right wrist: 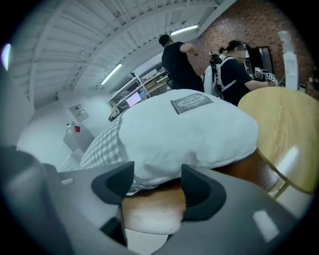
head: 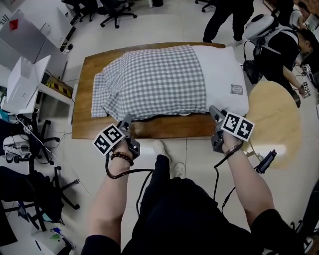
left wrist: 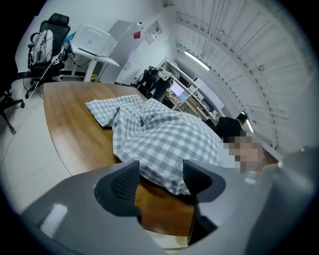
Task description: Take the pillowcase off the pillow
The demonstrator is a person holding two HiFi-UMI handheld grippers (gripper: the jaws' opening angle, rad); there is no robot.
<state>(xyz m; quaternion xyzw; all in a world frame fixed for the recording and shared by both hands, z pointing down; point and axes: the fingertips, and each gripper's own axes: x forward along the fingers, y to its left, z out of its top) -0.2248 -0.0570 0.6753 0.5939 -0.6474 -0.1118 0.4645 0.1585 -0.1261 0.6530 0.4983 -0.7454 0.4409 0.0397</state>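
Observation:
A pillow lies across the wooden table [head: 164, 127]. A grey checked pillowcase [head: 149, 82] covers its left two thirds, and the bare white pillow [head: 222, 79] with a small label sticks out at the right. My left gripper [head: 127, 122] is at the table's near edge, open, and the pillowcase's front hem [left wrist: 169, 144] lies just beyond its fingertips, which do not press on it. My right gripper [head: 215, 113] is open at the pillow's near right corner. In the right gripper view the white pillow [right wrist: 189, 129] bulges right above the open jaws [right wrist: 157, 187].
A round light-wood table [head: 274, 119] stands close at the right. People [head: 284, 50] stand beyond it and behind the table. A white box [head: 22, 84] and office chairs [head: 117, 10] are at the left and back. Cables hang from both grippers.

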